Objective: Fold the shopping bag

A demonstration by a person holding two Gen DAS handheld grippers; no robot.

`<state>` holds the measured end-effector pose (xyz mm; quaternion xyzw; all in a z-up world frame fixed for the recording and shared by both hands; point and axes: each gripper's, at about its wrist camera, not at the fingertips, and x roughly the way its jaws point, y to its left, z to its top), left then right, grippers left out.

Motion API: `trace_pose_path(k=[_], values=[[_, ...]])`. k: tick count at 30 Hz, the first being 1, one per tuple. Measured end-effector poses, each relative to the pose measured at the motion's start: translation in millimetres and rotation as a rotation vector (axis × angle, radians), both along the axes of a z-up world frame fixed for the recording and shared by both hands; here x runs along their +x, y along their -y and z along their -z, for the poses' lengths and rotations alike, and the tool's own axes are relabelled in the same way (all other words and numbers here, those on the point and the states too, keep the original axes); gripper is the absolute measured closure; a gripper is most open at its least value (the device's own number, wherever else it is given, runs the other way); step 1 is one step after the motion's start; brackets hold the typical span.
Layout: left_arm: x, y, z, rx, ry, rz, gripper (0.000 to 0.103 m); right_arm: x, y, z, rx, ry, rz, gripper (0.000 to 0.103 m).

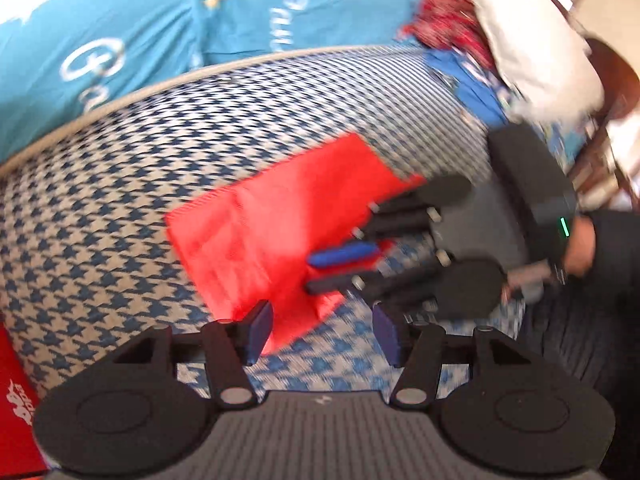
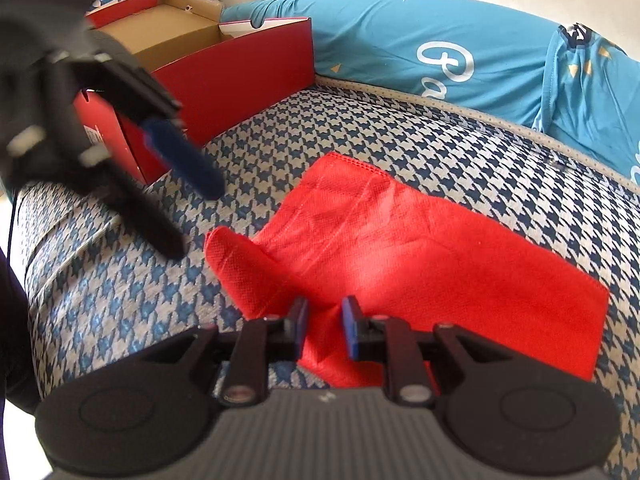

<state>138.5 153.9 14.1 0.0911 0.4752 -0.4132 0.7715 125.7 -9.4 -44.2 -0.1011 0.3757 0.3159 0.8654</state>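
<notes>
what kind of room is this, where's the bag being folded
Most likely a bedroom: the red shopping bag lies on a houndstooth-patterned mattress, with a teal printed bedsheet along the wall, a white pillow at one end, and an open red shoe box beside it.

A blue-and-white houndstooth mattress (image 2: 360, 128) filled the foreground. An open red cardboard box (image 2: 224, 64) with a brown inside stood on its far left corner. Turquoise bedding (image 2: 400, 40) with white lettering lay bunched behind it, a white pillow (image 1: 532, 40) and red patterned cloth (image 1: 448, 20) beyond
</notes>
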Motion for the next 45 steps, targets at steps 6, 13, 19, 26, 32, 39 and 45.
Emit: trace_pose_path(k=[6,13,19,26,32,39,45], values=[[-11.8,32.2,20.3,0.030,0.004,0.035,0.049,-2.5,-0.3,1.0,0.001,0.001,-0.002,0.087],[-6.2,38.2,28.9,0.008,0.001,0.022,0.049,-3.6,-0.2,2.1,0.001,-0.001,-0.005,0.087],[1.9,34.9,34.6,-0.022,-0.032,-0.016,0.048,1.2,1.6,1.1,0.014,-0.022,-0.005,0.087],[8.2,24.2,42.8,-0.093,-0.083,-0.104,0.047,5.1,5.3,-0.1,0.032,-0.050,-0.005,0.087],[5.8,20.0,49.0,-0.115,-0.095,-0.169,0.049,6.4,7.7,-1.0,0.040,-0.064,-0.008,0.086],[7.4,11.8,58.3,-0.131,-0.112,-0.291,0.081,6.4,10.1,-2.2,0.036,-0.065,-0.012,0.086],[-2.8,11.0,60.6,-0.090,-0.071,-0.414,0.098,6.4,11.7,-3.1,0.026,-0.057,-0.021,0.086]])
